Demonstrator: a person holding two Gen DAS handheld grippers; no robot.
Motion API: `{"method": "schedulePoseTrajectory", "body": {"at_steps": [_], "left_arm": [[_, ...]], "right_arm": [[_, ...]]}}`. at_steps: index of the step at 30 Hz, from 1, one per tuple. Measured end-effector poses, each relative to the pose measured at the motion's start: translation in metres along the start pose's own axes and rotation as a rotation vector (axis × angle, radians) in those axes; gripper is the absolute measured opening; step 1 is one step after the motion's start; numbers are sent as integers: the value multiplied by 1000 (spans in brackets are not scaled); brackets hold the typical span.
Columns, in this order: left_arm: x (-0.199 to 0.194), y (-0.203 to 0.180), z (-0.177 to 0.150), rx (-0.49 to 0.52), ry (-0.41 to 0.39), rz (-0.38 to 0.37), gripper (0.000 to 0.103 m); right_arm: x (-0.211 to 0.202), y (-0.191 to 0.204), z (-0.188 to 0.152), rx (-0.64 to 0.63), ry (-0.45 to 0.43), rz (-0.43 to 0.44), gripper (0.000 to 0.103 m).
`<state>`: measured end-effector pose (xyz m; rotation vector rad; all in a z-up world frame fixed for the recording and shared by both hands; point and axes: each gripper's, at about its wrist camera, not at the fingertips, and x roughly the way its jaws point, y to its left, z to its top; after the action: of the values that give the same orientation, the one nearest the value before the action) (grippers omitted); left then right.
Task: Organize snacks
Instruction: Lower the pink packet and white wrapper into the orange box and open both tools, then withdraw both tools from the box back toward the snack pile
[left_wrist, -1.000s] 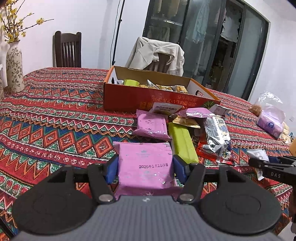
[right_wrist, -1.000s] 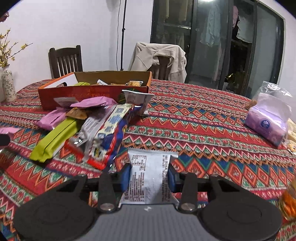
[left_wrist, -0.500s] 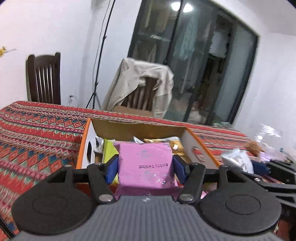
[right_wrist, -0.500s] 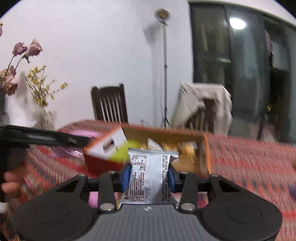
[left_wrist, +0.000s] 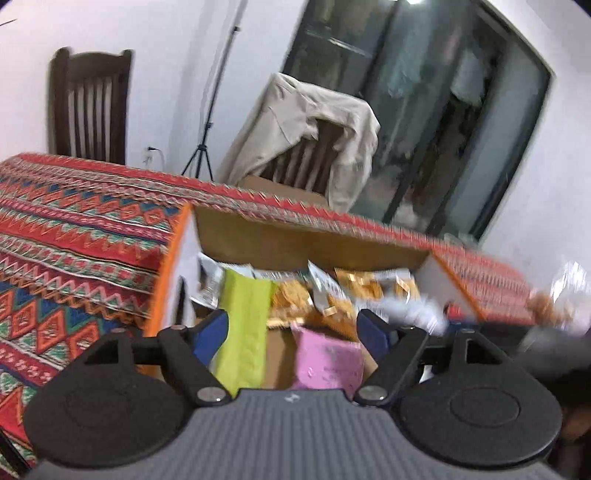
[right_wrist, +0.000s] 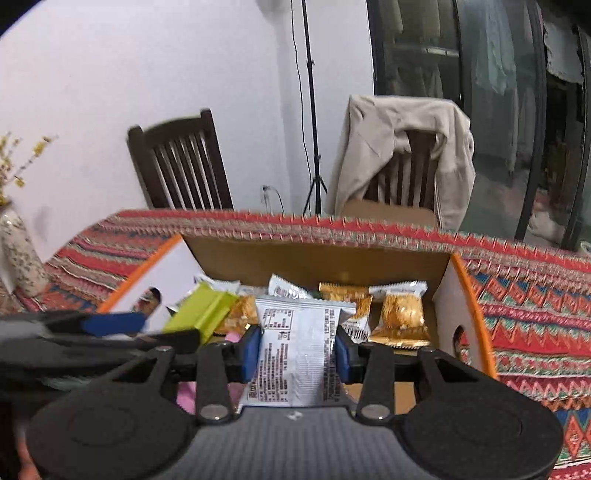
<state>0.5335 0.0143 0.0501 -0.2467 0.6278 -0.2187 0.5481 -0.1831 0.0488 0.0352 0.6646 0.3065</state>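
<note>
Both grippers have travelled from the loose snacks on the patterned tablecloth (left_wrist: 81, 236) to above the orange cardboard box (left_wrist: 310, 240). Left gripper (left_wrist: 293, 328): jaws opening, and the pink snack packet (left_wrist: 327, 363) lies free between them inside the box, beside a green packet (left_wrist: 245, 325). Right gripper (right_wrist: 295, 349) clamps a silver snack packet (right_wrist: 295, 354) above the box.

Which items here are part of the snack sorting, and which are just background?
In play:
- cardboard box
- pink packet, lying in the box, clear of the opening left gripper
- silver packet, clamped in the right gripper
- green packet and golden snack packs in the box

Background:
- dark chair
- jacket-draped chair
- light stand
- vase
- patterned tablecloth
</note>
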Motion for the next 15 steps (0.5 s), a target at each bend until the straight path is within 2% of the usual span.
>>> {"method": "schedulePoseTrajectory", "body": {"at_steps": [5, 7, 8, 11, 15], "left_arm": [[-26, 12, 13, -9, -67, 37, 80], [-33, 10, 12, 13, -64, 40, 80], [-37, 9, 11, 27, -61, 46, 80], [-50, 1, 7, 52, -60, 56, 80], [-82, -11, 5, 72, -86, 32, 82]], "right_arm": [[24, 12, -10, -4, 71, -13, 44], [21, 12, -13, 8, 68, -21, 64], [16, 11, -14, 13, 60, -14, 66], [-2, 9, -10, 16, 29, -16, 67], [-44, 5, -3, -2, -36, -27, 69]]}}
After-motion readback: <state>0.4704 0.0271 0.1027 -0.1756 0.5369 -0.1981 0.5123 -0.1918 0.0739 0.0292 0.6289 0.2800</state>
